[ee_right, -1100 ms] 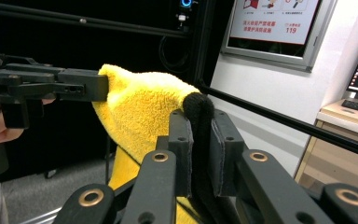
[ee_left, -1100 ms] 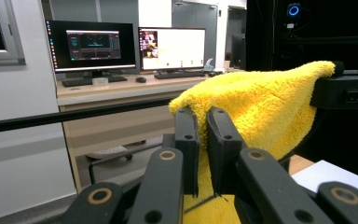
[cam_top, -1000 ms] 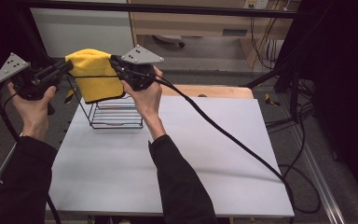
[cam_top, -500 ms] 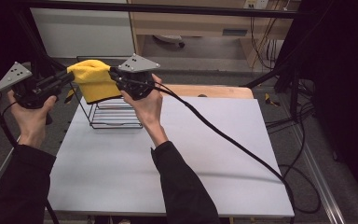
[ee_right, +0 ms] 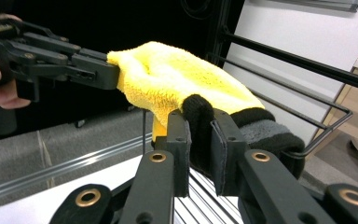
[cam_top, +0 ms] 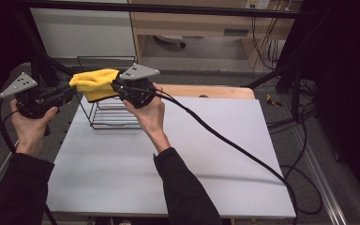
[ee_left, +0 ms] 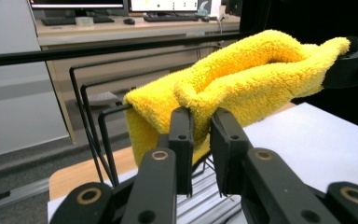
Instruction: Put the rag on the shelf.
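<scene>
Left gripper (ee_left: 200,126): jaws nearly together, clamped on a fold of the yellow terry glove (ee_left: 242,84); in the high view this gripper (cam_top: 68,93) sits at the glove's left end, held in the person's left hand (cam_top: 30,129).
Right gripper (ee_right: 200,130): jaws pinched on the glove's black knitted cuff (ee_right: 198,112); in the high view it (cam_top: 117,86) meets the glove's right end, with the right hand (cam_top: 150,115) under it.
Glove position: stretched between the two grippers in the air, above the top rail of the black wire rack (cam_top: 110,110) at the table's far left.
Change from earlier: one second back the glove hung down as a broad yellow sheet in front of the rack; half a second back it was already shorter; now it is bunched into a low, horizontal roll, and both grippers have moved lower and slightly closer together.
Materials and shapes: glove is fluffy looped pile, bright yellow (cam_top: 96,82); cuff is ribbed black and grey knit; rack is thin bent black wire with parallel bars; table (cam_top: 206,154) is smooth and white with a pale wooden strip at its far edge; each gripper carries a grey three-cornered plate (cam_top: 139,71).
View differences: the right gripper view reveals the dark cuff, which reads as plain yellow cloth from above; the left gripper view shows the glove's folded, tube-like curl and the rack's upright wire loops (ee_left: 91,126) just behind it.
</scene>
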A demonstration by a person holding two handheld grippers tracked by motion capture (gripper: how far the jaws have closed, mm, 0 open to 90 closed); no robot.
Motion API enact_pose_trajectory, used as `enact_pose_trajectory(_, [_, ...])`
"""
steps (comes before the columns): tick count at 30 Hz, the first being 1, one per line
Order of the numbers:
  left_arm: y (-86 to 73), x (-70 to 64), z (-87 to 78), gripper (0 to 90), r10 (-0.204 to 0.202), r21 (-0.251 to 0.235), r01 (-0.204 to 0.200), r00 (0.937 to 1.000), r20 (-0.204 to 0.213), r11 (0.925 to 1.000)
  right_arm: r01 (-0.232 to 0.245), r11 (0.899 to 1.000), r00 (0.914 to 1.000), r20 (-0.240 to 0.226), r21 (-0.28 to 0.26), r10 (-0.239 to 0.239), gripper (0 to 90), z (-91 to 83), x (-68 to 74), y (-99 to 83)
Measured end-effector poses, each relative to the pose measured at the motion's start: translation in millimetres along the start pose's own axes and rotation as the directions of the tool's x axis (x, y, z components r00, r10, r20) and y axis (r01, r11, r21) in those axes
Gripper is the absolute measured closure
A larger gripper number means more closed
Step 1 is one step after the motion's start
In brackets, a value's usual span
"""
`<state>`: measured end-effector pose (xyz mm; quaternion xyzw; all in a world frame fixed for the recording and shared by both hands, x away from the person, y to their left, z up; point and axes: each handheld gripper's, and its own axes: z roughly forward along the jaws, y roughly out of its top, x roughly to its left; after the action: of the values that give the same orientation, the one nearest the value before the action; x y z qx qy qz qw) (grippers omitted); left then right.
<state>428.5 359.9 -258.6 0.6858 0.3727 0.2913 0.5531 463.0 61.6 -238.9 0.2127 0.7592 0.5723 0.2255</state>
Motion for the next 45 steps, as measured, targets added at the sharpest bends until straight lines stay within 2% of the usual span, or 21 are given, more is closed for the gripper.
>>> enact_pose_trajectory(3, [2.4,-0.6,-4.9,76.3,0.000,0.020,0.000,1.0000,0.003,0.9998,0.006,1.000,1.0000,-0.002,0.004,-0.006,79.5,0.4,1.1,-4.0])
enact_pose_trajectory(9, [25.5,-1.0,-12.3,68.1,-0.025,-0.015,0.025,0.9997,-0.002,0.9996,0.012,1.000,0.9998,-0.013,0.016,-0.012,79.3,0.6,0.2,-11.9])
enact_pose_trajectory(11, [33.7,-2.4,-10.7,67.7,-0.031,-0.024,0.031,0.9995,0.004,0.9992,0.030,0.999,0.9994,-0.019,0.026,-0.030,79.2,0.9,1.0,-13.4])
enact_pose_trajectory(14, [38.1,-6.9,-1.4,69.0,-0.029,0.010,0.028,0.9995,0.015,0.9995,0.035,0.999,0.9992,-0.020,0.028,-0.035,78.9,1.2,1.3,-15.8])
enact_pose_trajectory(17, [33.1,-10.5,11.1,72.3,-0.025,0.058,0.023,0.9993,0.028,0.9980,0.041,0.999,0.9989,-0.023,0.035,-0.040,78.2,2.0,0.6,-18.2])
enact_pose_trajectory(20, [23.7,-11.7,17.4,80.4,-0.030,0.094,0.025,0.9983,0.050,0.9952,0.054,0.998,0.9982,-0.030,0.045,-0.052,76.1,1.4,1.5,-19.6])
enact_pose_trajectory(23, [15.1,-12.7,20.8,85.7,-0.029,0.128,0.021,0.9976,0.063,0.9916,0.034,0.999,0.9982,-0.050,0.042,-0.032,72.0,-0.5,1.0,-20.6])
enact_pose_trajectory(27, [8.8,-14.1,22.4,87.8,-0.014,0.134,0.007,0.9985,0.053,0.9910,0.021,0.999,0.9979,-0.062,0.038,-0.019,63.5,-4.3,4.2,-18.4])
enact_pose_trajectory(31, [2.8,-15.6,26.6,88.6,0.007,0.169,-0.015,0.9990,0.045,0.9855,0.001,1.000,0.9975,-0.070,0.009,0.000,55.2,-11.6,5.8,-12.9])
enact_pose_trajectory(33, [-1.0,-16.0,30.1,88.7,0.016,0.176,-0.023,0.9990,0.041,0.9842,-0.007,1.000,0.9980,-0.062,-0.005,0.007,55.9,-13.5,3.8,-8.6])
enact_pose_trajectory(36, [-4.1,-15.3,34.8,88.8,0.011,0.176,-0.017,0.9993,0.037,0.9842,-0.020,0.999,0.9987,-0.045,0.028,0.021,66.0,-7.3,-2.2,-8.2])
enact_pose_trajectory(38, [-4.8,-14.9,37.1,88.8,0.016,0.177,-0.022,0.9994,0.031,0.9841,-0.041,0.997,0.9986,-0.032,0.059,0.043,75.9,-0.5,-5.6,-12.7])
enact_pose_trajectory(40, [-6.1,-14.3,39.7,88.9,0.019,0.181,-0.024,0.9994,0.029,0.9831,-0.043,0.995,0.9988,-0.018,0.088,0.045,81.5,6.9,-7.6,-18.8])
enact_pose_trajectory(43, [-9.3,-13.0,43.9,88.8,0.019,0.188,-0.023,0.9996,0.023,0.9819,-0.067,0.990,0.9977,-0.001,0.123,0.068,86.6,18.4,-11.4,-28.6])
enact_pose_trajectory(45, [-12.0,-12.0,46.9,88.8,0.013,0.183,-0.016,0.9997,0.018,0.9830,-0.085,0.988,0.9963,0.024,0.128,0.083,88.0,24.4,-14.3,-34.4])
